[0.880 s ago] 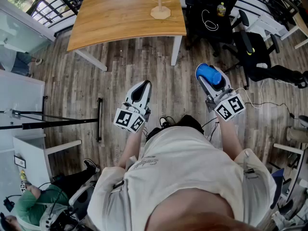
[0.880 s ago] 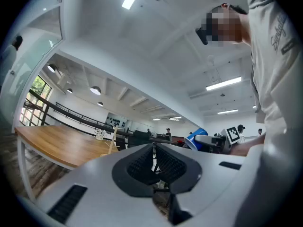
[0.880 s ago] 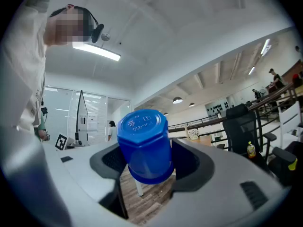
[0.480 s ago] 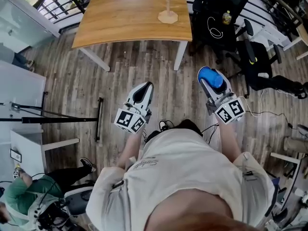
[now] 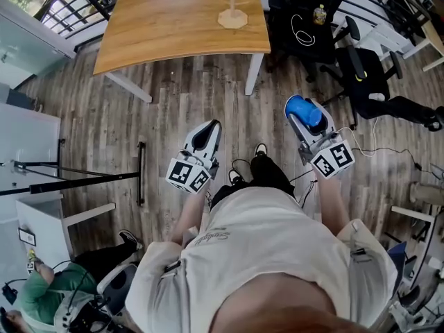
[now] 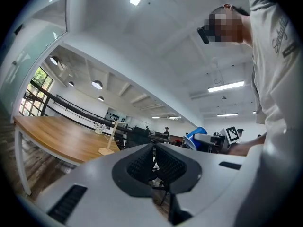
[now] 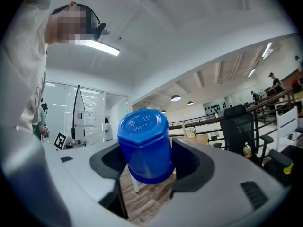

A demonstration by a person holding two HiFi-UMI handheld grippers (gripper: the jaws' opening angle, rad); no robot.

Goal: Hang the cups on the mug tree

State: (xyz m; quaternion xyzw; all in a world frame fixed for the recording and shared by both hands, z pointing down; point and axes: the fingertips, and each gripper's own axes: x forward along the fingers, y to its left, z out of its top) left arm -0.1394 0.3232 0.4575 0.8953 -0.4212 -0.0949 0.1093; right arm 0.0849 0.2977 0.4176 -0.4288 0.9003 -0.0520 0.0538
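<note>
The wooden mug tree (image 5: pixel 232 16) stands on the far edge of the wooden table (image 5: pixel 173 26); only its base and lower post show in the head view. It looks bare and small in the left gripper view (image 6: pixel 110 140). My right gripper (image 5: pixel 303 114) is held over the floor, short of the table, shut on a blue cup (image 5: pixel 306 109). In the right gripper view the blue cup (image 7: pixel 144 145) fills the space between the pads, its bottom towards the camera. My left gripper (image 5: pixel 205 134) hovers over the floor, shut (image 6: pixel 152 161) with nothing in it.
Black office chairs (image 5: pixel 361 71) and a cable stand right of the table. A black floor stand (image 5: pixel 83 179) lies at the left, with a seated person (image 5: pixel 48 293) at the lower left. The person's shoes (image 5: pixel 258 151) show between the grippers on the plank floor.
Both grippers keep their places and the cup stays gripped. The view swings slightly, and the person's shoes now show between the grippers.
</note>
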